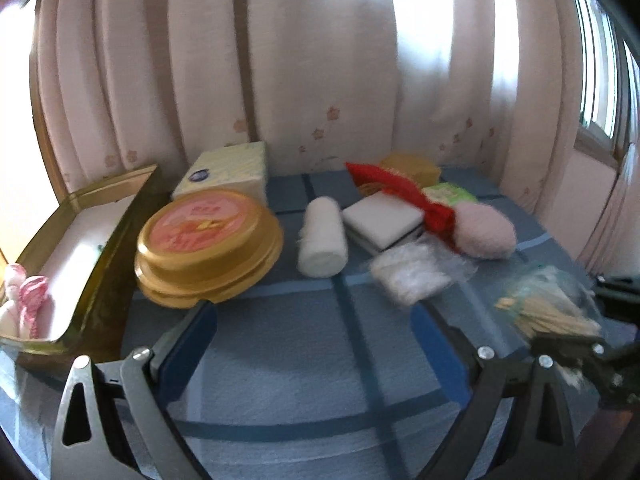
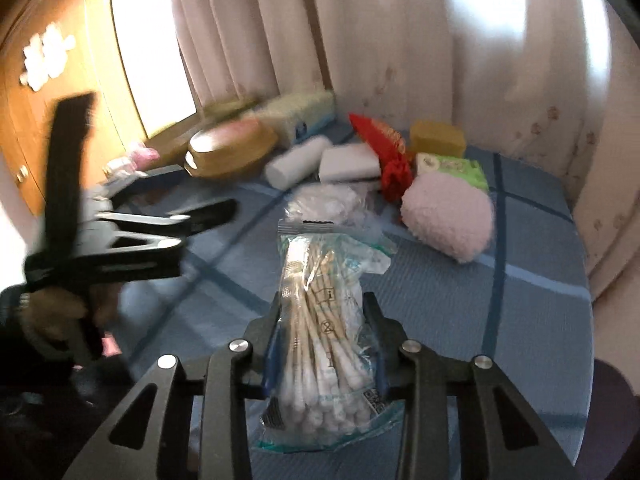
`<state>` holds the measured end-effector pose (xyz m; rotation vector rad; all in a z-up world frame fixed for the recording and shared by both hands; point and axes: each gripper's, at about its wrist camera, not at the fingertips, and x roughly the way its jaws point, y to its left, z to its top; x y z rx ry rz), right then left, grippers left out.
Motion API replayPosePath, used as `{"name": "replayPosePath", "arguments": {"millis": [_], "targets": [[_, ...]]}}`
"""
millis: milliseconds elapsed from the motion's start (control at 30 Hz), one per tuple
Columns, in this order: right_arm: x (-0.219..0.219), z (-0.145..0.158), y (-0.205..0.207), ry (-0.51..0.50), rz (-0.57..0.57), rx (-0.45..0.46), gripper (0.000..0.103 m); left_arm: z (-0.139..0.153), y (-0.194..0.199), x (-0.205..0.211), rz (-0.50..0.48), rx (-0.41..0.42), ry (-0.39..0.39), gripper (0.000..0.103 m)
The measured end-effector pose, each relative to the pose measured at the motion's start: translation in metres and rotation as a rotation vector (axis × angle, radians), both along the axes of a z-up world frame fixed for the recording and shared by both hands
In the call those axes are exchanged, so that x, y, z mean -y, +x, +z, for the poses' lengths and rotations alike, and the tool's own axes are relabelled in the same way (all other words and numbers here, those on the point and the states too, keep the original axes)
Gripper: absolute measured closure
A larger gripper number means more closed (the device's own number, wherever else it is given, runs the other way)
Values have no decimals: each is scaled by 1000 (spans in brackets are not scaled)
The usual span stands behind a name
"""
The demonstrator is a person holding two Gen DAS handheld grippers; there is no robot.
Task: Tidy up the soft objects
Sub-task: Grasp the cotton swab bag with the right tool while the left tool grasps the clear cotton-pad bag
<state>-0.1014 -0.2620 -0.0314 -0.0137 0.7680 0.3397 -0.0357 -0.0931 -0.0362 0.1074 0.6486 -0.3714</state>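
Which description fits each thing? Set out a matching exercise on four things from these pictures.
Things:
1 swab bag
2 gauze roll
3 pink puff
4 round tin

Descriptions:
A beside the open gold box
B gripped by the right gripper
C white, lying on the blue cloth
D touching the red ribbon

Pairs: 1-B, 2-C, 3-D, 4-A

Clear bag of cotton swabs (image 2: 320,344) upright between tongs (image 2: 326,316)

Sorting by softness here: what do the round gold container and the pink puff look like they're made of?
Round gold container: likely hard plastic, possibly metal; glossy, with sharp highlights on its rim. Pink puff: looks like plush or fluffy fabric; matte, nubbly surface and a slumped outline.
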Motion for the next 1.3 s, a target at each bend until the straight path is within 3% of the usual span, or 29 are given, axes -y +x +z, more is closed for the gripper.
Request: {"name": "replayPosePath", "arguments": {"millis": [167, 267, 467, 500, 700, 933, 1133, 1300], "targets": [[27, 18, -33, 38, -182, 139, 64, 11, 17, 28, -55, -64, -86, 4], [42, 20, -45, 63, -284, 190, 64, 7, 30, 54, -32, -92, -43, 6], [71, 15, -62, 176, -379, 209, 64, -13, 53, 95, 28, -177, 69, 15], [75, 14, -66, 193, -392, 208, 64, -16, 54, 98, 30, -196, 77, 20], [89, 7, -78, 278, -413, 190, 64, -24, 60, 100, 39, -260, 83, 25], [83, 3, -75, 306, -430, 189, 64, -19, 58, 91, 26, -257, 37, 48], [71, 7, -78, 275, -449, 212, 64, -13, 48, 74, 23, -245, -18, 52], [57, 9, -79, 249, -461, 227, 64, 3, 26, 59, 21, -128, -11, 52]]}}
